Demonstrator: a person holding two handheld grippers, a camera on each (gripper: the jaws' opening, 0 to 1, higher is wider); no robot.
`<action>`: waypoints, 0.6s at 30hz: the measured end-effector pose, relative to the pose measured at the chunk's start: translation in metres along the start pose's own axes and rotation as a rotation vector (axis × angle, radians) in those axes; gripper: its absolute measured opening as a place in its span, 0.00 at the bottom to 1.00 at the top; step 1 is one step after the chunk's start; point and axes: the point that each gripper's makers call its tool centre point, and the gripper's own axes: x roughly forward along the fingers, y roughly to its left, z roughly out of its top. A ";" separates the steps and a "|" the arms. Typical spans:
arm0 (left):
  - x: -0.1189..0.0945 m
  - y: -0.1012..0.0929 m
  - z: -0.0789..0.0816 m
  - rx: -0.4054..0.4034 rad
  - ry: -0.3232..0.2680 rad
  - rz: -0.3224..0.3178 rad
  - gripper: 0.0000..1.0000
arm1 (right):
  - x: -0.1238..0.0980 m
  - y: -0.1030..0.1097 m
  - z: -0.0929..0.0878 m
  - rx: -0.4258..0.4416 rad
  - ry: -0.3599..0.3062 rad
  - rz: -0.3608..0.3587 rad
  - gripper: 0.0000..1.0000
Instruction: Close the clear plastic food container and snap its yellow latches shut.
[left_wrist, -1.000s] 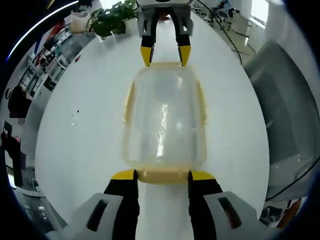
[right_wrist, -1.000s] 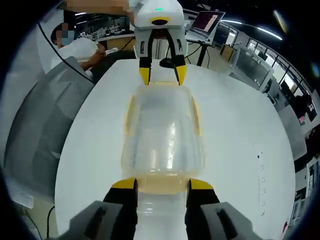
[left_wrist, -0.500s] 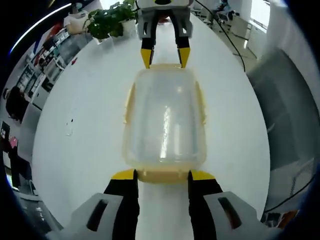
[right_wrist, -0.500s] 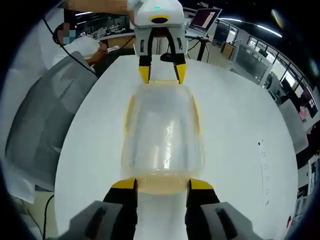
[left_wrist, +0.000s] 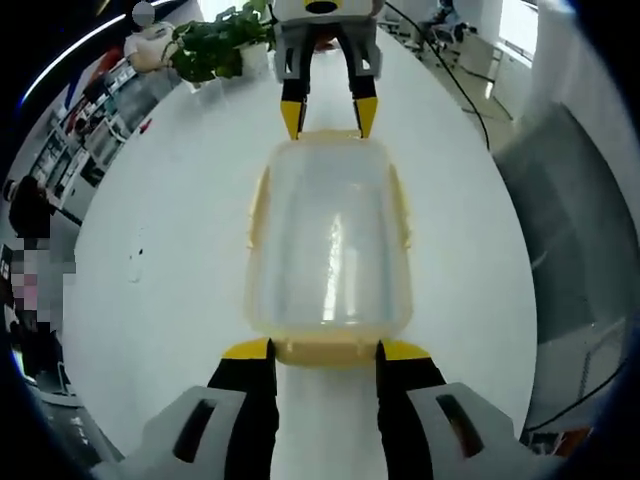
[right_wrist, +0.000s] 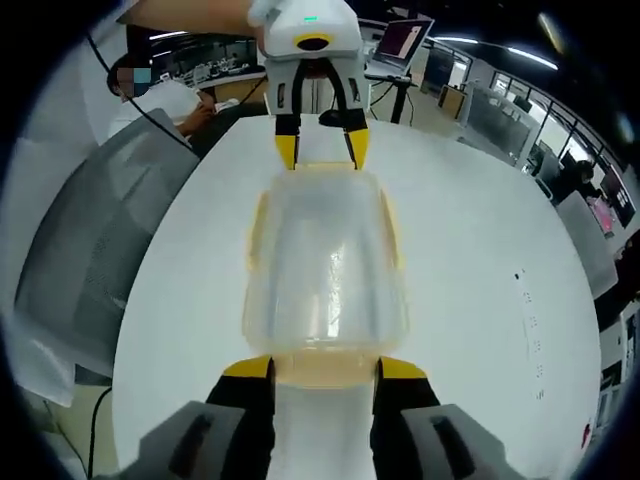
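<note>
A clear plastic food container (left_wrist: 328, 240) with its lid on and yellow side latches (left_wrist: 258, 205) lies lengthwise on the white table (left_wrist: 170, 200). In the left gripper view my left gripper (left_wrist: 325, 350) is shut on the yellow latch at the near short end. My right gripper (left_wrist: 328, 115) holds the far end in the same way. The right gripper view has the same container (right_wrist: 325, 260) from the other end. There my right gripper (right_wrist: 325, 368) clasps the near end latch and my left gripper (right_wrist: 320, 150) sits at the far end.
A potted plant (left_wrist: 215, 45) stands at the table's far end. A grey chair (left_wrist: 570, 230) is beside the table, seen again as the chair (right_wrist: 80, 250) in the right gripper view. A seated person (right_wrist: 165, 100) and a laptop (right_wrist: 412, 40) are beyond the table.
The container and both grippers keep the same places in both views, while the table marks and background have shifted slightly. Jaw spacing is unchanged.
</note>
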 end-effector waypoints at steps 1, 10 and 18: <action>0.001 0.000 0.000 0.003 0.004 0.000 0.36 | 0.001 0.000 -0.001 -0.001 0.003 0.000 0.35; 0.004 -0.001 -0.002 -0.003 0.010 -0.010 0.37 | 0.003 0.000 -0.002 -0.005 0.001 0.001 0.36; 0.005 -0.004 -0.003 0.006 0.001 -0.020 0.38 | 0.004 0.001 -0.004 0.009 -0.006 0.002 0.38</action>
